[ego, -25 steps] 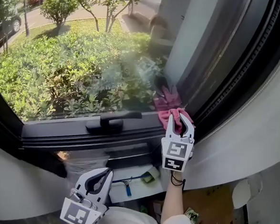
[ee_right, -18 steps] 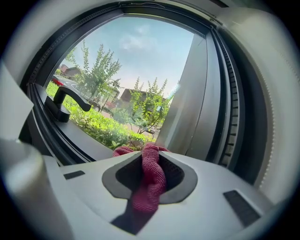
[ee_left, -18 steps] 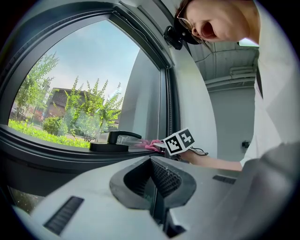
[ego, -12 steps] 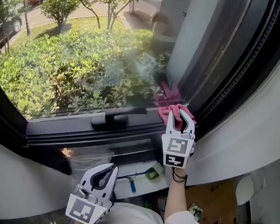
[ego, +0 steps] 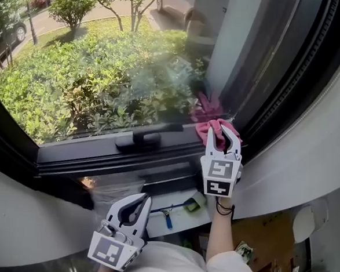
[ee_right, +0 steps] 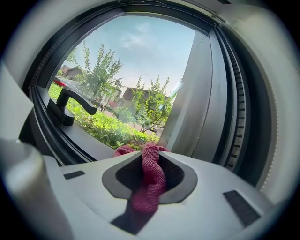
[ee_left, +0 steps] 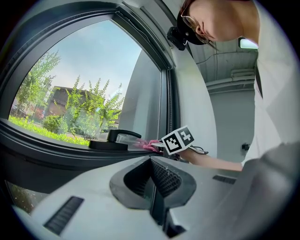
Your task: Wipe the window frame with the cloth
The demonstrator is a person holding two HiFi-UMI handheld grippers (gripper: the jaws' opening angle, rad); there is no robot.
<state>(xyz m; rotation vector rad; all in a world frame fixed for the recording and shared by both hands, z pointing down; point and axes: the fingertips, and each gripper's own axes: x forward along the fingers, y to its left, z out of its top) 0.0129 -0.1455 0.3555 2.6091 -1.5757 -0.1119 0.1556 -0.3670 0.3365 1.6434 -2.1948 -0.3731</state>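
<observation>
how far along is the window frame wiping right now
Done: the pink woven cloth is clamped in the right gripper, at the right corner of the dark window frame. In hand: wiping there. Left: the rail past the black handle leftward; no cleaned stretch is discernible. The left gripper hangs shut, empty.

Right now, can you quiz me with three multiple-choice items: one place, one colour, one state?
1. The cloth lies: A mid-glass; B at the window frame's lower right corner; C on the floor.
2. The cloth is: A pink; B blue; C white.
3. The left gripper is: A wide open; B shut on the cloth; C shut, empty.
Key: B, the head view shows it right of the handle, by the corner; A, pink weave in the right gripper view; C, its jaws meet on nothing, while the right gripper clamps the cloth.
</observation>
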